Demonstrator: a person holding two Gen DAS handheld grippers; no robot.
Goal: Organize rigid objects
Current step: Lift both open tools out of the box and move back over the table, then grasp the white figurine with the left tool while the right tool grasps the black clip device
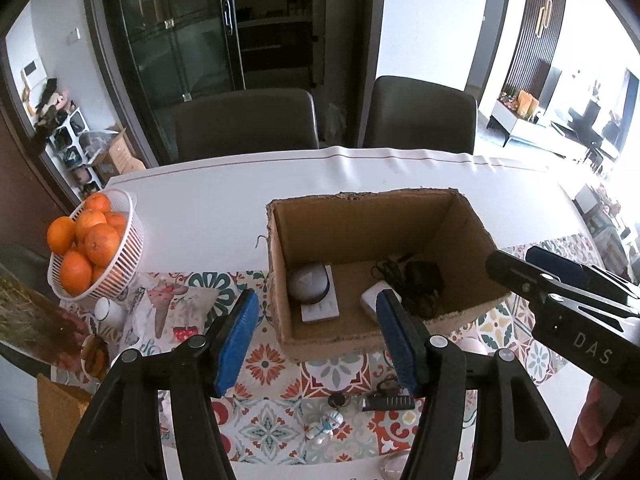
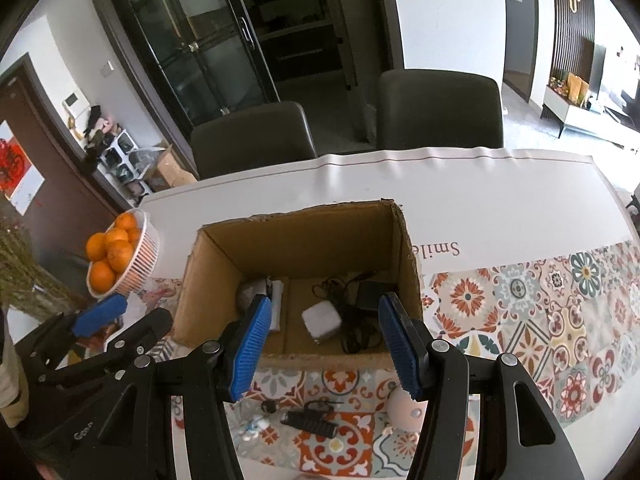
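An open cardboard box (image 1: 276, 264) (image 2: 408, 256) stands on the patterned cloth. Inside lie a grey round device on a white slab (image 1: 310, 286), a white charger cube (image 2: 322, 322) and a black adapter with tangled cable (image 1: 420, 280) (image 2: 368, 292). In front of the box on the cloth lie a small black ridged object with a key ring (image 1: 388, 402) (image 2: 308, 424), a blue-and-white figurine (image 1: 326, 426) (image 2: 252, 428) and a pale pink ball (image 2: 404, 406). My left gripper (image 1: 318, 340) is open and empty, above the box's near edge. My right gripper (image 2: 324, 344) is open and empty, also over the near edge.
A white basket of oranges (image 1: 120, 256) (image 2: 148, 252) sits at the table's left. A white cup (image 1: 106, 310) and a small dish (image 1: 94, 356) lie near it. Two dark chairs (image 1: 248, 124) (image 1: 420, 112) stand behind the table. The other gripper shows at the right (image 1: 560, 292) and left (image 2: 100, 320).
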